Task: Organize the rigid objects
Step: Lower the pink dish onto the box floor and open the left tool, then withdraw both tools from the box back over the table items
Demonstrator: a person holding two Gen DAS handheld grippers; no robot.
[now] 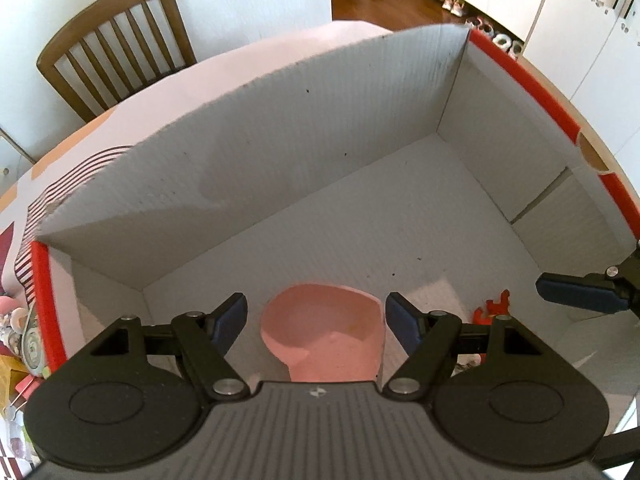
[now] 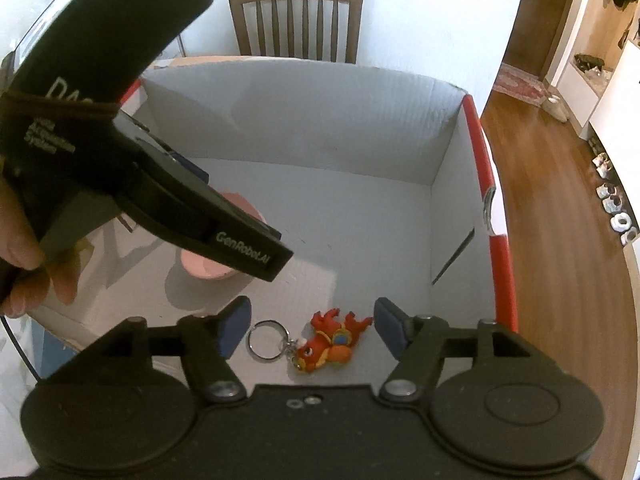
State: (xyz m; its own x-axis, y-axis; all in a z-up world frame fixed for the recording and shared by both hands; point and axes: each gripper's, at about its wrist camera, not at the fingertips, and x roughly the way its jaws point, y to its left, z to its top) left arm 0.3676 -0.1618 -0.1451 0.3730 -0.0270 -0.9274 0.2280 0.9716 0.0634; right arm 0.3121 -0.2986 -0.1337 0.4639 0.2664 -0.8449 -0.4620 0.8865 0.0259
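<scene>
In the left wrist view, the left gripper (image 1: 316, 320) hangs spread over the pink bowl (image 1: 322, 330) on the floor of the cardboard box (image 1: 280, 152), pinching nothing; lowering carelessly could knock the bowl.

In the right wrist view, the right gripper (image 2: 310, 326) stands spread above the red keychain (image 2: 326, 340), not gripping it; the left gripper's body looms close, so the tools could collide.

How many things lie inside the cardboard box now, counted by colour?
Pink: 1, the bowl
Red: 1, the toy keychain
Total: 2, both on the floor of the box, neither one gripped.
</scene>
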